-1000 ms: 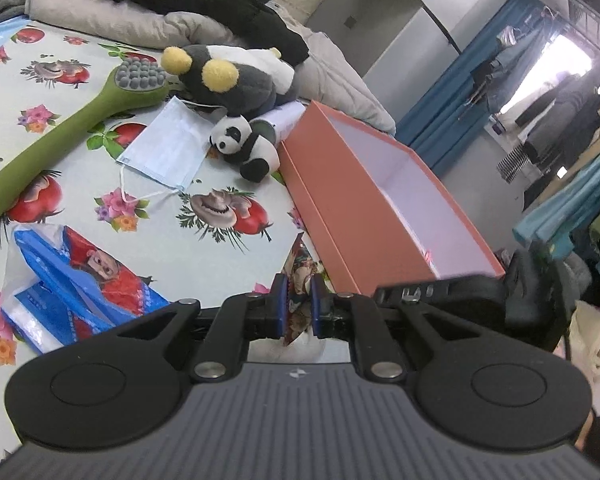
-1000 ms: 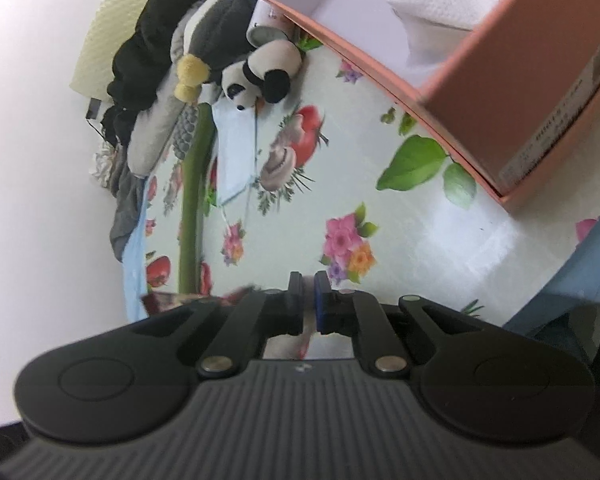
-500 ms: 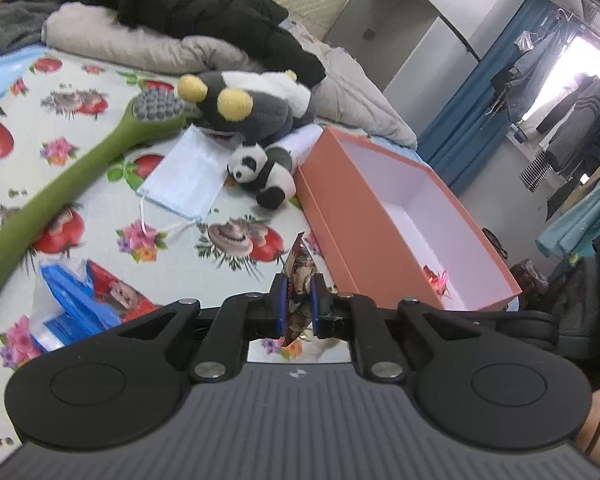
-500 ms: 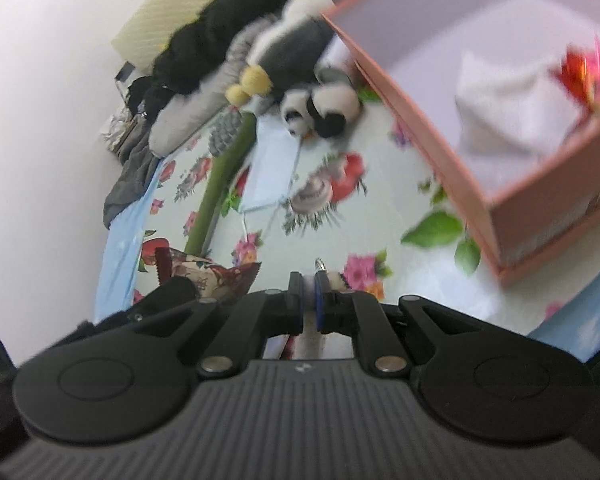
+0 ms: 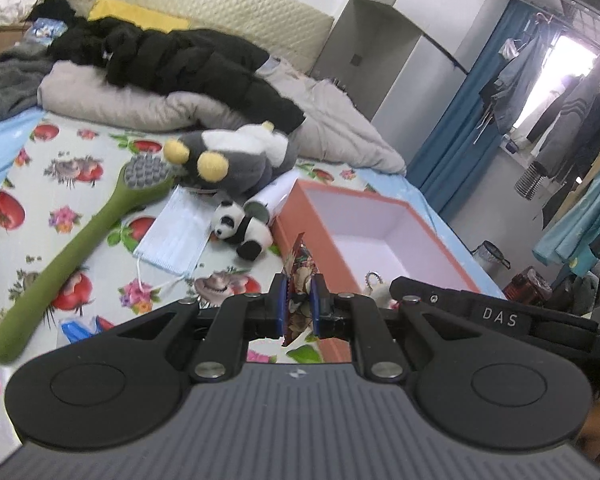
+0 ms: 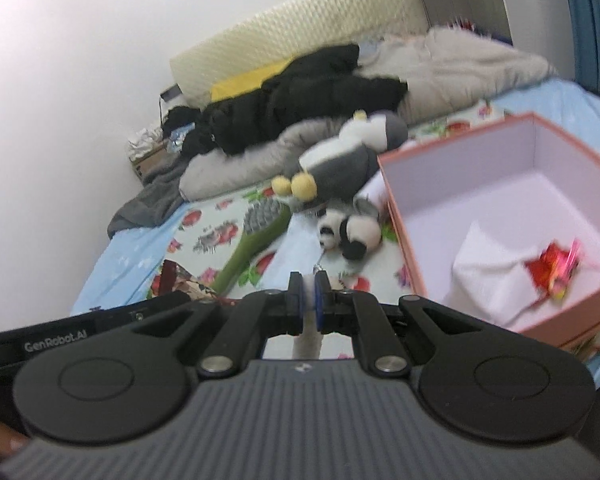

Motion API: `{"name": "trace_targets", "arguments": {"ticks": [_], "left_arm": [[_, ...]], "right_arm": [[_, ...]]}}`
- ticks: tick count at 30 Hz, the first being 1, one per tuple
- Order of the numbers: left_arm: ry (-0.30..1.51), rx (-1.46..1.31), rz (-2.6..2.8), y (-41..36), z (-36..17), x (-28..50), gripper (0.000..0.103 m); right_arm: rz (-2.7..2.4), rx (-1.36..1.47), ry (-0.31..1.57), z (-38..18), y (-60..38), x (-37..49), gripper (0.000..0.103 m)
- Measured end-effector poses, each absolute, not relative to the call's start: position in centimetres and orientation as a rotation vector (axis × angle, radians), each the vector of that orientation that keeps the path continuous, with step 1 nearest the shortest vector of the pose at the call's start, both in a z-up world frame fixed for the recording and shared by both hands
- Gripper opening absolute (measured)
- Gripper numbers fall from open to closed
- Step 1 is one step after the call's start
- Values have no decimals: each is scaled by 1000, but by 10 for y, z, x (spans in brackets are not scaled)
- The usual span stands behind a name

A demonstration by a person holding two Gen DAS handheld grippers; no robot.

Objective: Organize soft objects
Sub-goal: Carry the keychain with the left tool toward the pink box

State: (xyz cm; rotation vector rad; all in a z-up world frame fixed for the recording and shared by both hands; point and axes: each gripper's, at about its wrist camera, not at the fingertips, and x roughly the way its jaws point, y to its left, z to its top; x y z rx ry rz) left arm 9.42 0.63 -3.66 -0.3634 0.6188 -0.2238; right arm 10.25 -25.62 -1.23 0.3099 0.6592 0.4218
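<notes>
My left gripper (image 5: 299, 298) is shut on a patterned brown-red pouch (image 5: 300, 268), held above the bed beside the near left wall of the orange box (image 5: 300, 224). My right gripper (image 6: 308, 298) is shut on a small cream plush keychain (image 6: 309, 336) that hangs below its jaws, left of the box (image 6: 396, 216). In the box lie a white cloth (image 6: 496, 280) and a red-pink item (image 6: 556, 270). A small panda plush (image 5: 242, 230) and a grey-white plush with yellow feet (image 5: 236, 158) lie on the floral sheet.
A green long-handled brush (image 5: 80, 248) and a blue face mask (image 5: 172, 240) lie left of the panda. A black jacket (image 5: 188, 60) and grey quilt (image 5: 112, 100) are piled at the bed head. Clothes hang at the right (image 5: 560, 112).
Both grippers have risen and levelled, so the box and the bed head show more. The right view has turned upright. Both stay shut on their loads.
</notes>
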Motion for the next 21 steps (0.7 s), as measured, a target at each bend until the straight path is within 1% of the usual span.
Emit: {"name": "trace_targets", "arguments": {"ticks": [5, 10, 15, 21], "left_arm": [[601, -344, -246, -10, -10, 88, 15], [600, -330, -282, -31, 6, 90, 15], [611, -325, -329, -58, 12, 102, 15], [646, -301, -394, -97, 10, 131, 15]], "right_arm": [[421, 292, 606, 14, -265, 99, 9], [400, 276, 566, 32, -280, 93, 9], [352, 272, 545, 40, -302, 90, 9], [266, 271, 544, 36, -338, 96, 9]]}}
